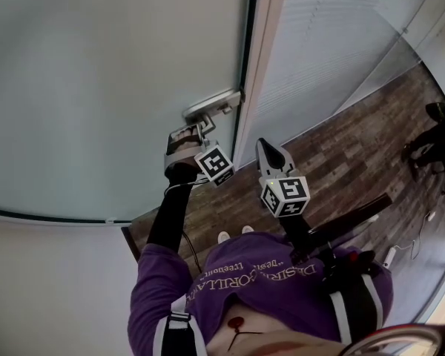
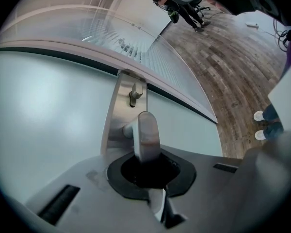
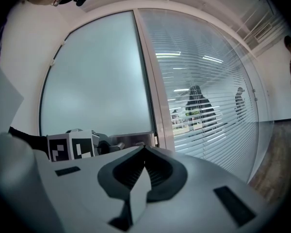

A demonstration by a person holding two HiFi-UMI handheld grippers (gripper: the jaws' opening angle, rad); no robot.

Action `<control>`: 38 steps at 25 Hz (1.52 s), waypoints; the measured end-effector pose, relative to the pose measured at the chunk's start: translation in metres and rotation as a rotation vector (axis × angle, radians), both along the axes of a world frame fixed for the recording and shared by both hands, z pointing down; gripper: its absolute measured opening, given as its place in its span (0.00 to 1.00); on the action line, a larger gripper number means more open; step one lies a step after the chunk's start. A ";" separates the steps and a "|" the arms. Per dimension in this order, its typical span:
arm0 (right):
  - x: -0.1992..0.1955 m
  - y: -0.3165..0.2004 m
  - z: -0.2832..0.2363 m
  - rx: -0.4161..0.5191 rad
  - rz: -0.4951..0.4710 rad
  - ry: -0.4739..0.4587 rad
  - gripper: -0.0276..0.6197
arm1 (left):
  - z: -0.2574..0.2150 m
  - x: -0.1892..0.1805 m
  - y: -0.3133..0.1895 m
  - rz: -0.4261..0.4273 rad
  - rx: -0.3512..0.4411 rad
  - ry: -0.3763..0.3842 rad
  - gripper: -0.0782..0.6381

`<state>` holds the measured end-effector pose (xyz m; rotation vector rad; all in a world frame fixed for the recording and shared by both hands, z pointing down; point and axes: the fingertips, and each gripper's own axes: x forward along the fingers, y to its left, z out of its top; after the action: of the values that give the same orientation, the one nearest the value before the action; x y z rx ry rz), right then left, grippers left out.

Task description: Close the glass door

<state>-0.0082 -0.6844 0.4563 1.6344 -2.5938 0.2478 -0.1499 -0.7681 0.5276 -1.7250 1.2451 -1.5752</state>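
left hand-held gripper [image 1: 190, 134]: we are clamping its jaws shut on the metal handle [image 2: 146, 135] at the right edge of the glass door [image 1: 111, 87] | right hand-held gripper [image 3: 144, 152]: we are holding it near the handle, jaws together, empty | glass door: handle edge lying just beside the frame [image 1: 261, 58]

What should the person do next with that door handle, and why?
Probably ease the glass door home against its frame. The left hand-held gripper is shut on the lever handle, and a dark seam shows between door edge and frame, so it may not be fully seated.
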 end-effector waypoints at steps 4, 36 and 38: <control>0.000 0.000 -0.001 0.002 0.000 -0.005 0.03 | 0.001 -0.003 -0.004 0.000 -0.005 -0.021 0.12; 0.000 0.009 0.002 0.000 -0.051 -0.020 0.03 | -0.024 -0.008 0.127 -0.256 0.281 0.971 0.29; 0.000 0.011 0.002 0.001 -0.056 -0.021 0.03 | -0.021 -0.002 0.135 -0.294 0.268 1.104 0.21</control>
<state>-0.0085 -0.6734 0.4582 1.5648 -2.6518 0.2617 -0.1516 -0.6329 0.5063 -2.3517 2.1440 -0.4099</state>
